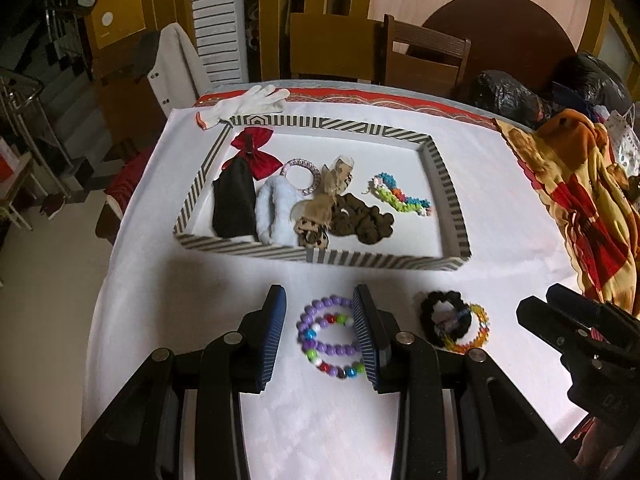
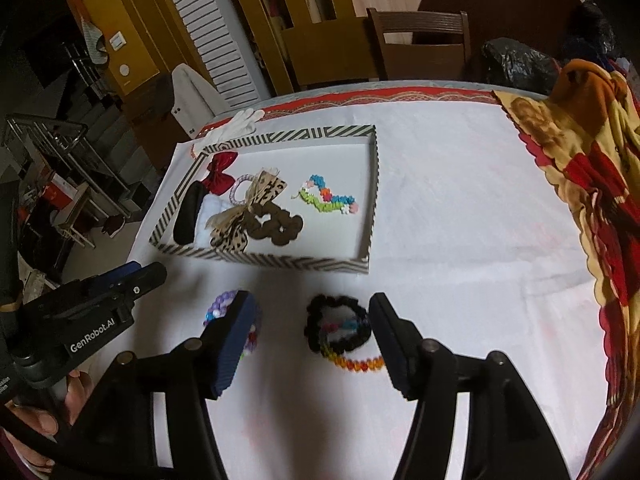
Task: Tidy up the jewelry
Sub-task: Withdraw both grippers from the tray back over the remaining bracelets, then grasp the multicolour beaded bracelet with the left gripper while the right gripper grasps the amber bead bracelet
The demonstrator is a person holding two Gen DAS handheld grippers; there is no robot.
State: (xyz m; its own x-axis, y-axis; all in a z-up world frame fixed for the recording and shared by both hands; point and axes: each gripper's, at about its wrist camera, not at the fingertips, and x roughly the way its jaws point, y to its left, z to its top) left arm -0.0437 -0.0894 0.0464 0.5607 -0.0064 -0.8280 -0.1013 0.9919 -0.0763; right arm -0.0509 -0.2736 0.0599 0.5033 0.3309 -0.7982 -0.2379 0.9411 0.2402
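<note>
A striped-rim tray (image 1: pixel 320 257) (image 2: pixel 280 260) holds a red bow (image 1: pixel 256 152), black pouch (image 1: pixel 234 208), white fluffy band (image 1: pixel 272 212), pink ring (image 1: pixel 302 176), leopard bow (image 1: pixel 320 208), brown scrunchie (image 1: pixel 364 224) and colourful bead string (image 1: pixel 400 196). On the cloth in front of it lie purple bead bracelets (image 1: pixel 324 336) (image 2: pixel 218 312) and a black scrunchie (image 1: pixel 444 320) (image 2: pixel 336 326) over a rainbow bracelet (image 2: pixel 356 364). My left gripper (image 1: pixel 320 308) is open around the purple bracelets. My right gripper (image 2: pixel 314 316) is open around the black scrunchie.
A white glove (image 1: pixel 248 104) lies behind the tray. A patterned orange-red blanket (image 1: pixel 580 200) (image 2: pixel 592 180) covers the table's right side. Black bags (image 1: pixel 512 96) and wooden chairs (image 1: pixel 428 56) stand behind the table. The table's left edge drops off near the tray.
</note>
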